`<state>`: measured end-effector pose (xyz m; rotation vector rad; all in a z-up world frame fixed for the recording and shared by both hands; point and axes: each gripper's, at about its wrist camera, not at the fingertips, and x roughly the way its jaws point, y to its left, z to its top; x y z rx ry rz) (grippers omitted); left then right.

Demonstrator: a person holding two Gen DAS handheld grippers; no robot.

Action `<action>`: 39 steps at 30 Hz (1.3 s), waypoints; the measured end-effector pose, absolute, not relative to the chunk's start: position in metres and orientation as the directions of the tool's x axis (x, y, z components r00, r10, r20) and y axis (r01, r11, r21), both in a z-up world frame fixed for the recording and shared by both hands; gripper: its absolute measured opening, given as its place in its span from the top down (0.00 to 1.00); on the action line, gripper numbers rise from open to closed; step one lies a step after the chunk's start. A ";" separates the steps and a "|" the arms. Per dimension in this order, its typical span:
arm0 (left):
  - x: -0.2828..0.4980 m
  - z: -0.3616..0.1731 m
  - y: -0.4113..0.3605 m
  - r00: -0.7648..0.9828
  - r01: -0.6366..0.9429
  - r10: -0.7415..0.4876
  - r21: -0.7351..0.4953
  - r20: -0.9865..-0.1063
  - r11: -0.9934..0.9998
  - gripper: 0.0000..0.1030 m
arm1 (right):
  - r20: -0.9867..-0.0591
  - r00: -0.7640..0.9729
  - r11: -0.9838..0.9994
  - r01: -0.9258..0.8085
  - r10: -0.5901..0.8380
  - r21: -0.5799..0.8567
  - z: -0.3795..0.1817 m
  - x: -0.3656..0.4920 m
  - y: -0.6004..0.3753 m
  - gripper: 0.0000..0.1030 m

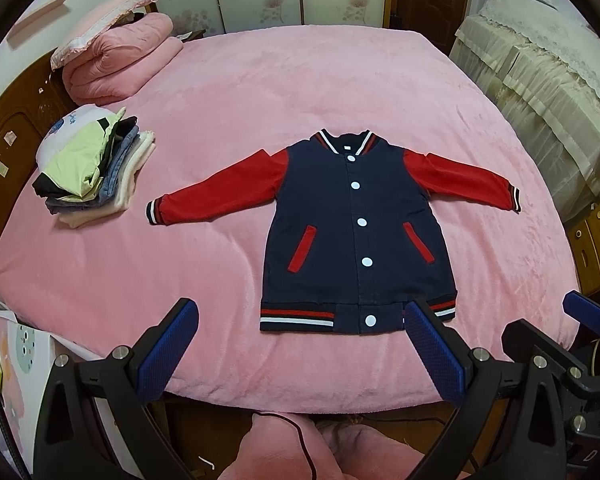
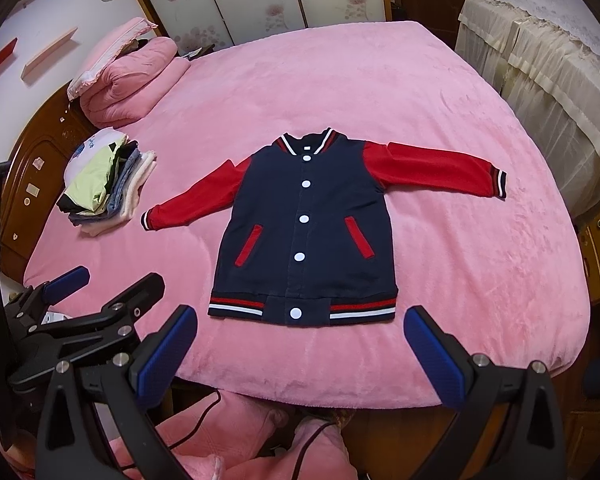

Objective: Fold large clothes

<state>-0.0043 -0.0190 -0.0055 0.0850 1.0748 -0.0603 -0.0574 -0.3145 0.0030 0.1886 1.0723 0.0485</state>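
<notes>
The jacket (image 1: 356,232) lies flat, front up and buttoned, mid-bed (image 1: 260,80), collar far, hem nearest the grippers, sleeves spread to either side. Its long axis runs straight away from both tools. The left gripper (image 1: 300,344) hangs wide open just short of the hem; the right gripper (image 2: 300,344) likewise, empty. Neither touches cloth. Each sleeve suits its own-side gripper. A folded stack (image 1: 96,168) sits far left.
</notes>
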 end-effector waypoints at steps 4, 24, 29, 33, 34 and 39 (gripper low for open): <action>-0.005 -0.005 -0.021 0.474 0.091 -0.006 0.042 -0.880 0.995 0.01 | -0.868 0.479 0.982 0.053 0.133 0.179 0.003 -0.057 -0.315 0.00; -0.005 0.004 -0.032 0.512 0.140 -0.040 0.037 -0.858 0.989 0.01 | -0.853 0.509 0.976 0.106 0.112 0.191 0.006 -0.064 -0.333 0.00; -0.001 0.005 -0.031 0.525 0.143 -0.045 0.035 -0.850 0.989 0.01 | -0.846 0.524 0.977 0.110 0.098 0.181 0.010 -0.060 -0.332 0.00; 0.004 0.004 -0.026 0.517 0.142 -0.070 0.005 -0.853 0.990 0.01 | -0.840 0.535 0.980 0.107 0.086 0.169 0.012 -0.057 -0.330 0.00; 0.005 0.004 -0.025 0.517 0.144 -0.077 -0.002 -0.853 0.990 0.01 | -0.838 0.539 0.980 0.106 0.084 0.167 0.013 -0.056 -0.330 0.00; 0.011 0.006 -0.019 0.525 0.148 -0.086 -0.009 -0.847 0.989 0.01 | -0.822 0.565 0.985 0.092 0.067 0.144 0.019 -0.052 -0.325 0.00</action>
